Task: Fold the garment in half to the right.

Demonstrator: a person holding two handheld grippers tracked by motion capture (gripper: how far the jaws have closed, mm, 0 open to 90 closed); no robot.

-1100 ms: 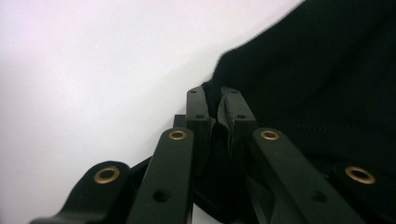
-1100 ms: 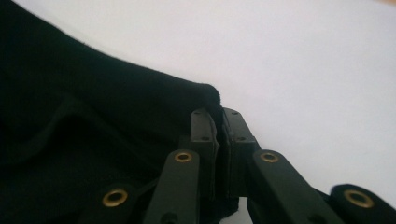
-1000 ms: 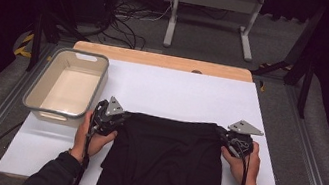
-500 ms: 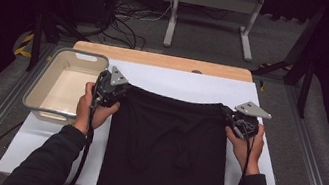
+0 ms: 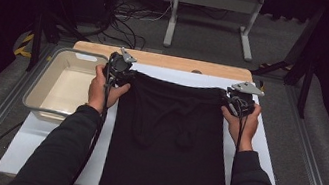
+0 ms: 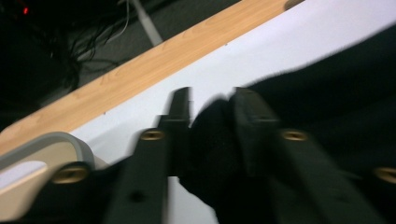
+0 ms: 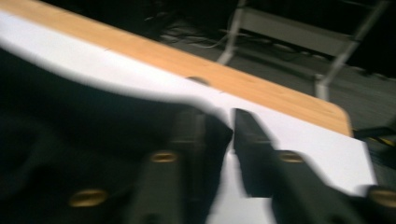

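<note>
Shorts lay flat on the table, waistband corners pinched by left gripper and right gripper; judged best kept level and evenly taut while spreading, clear of tub

We reach both arms forward, left gripper and right gripper clamped, held level and well apart.
</note>
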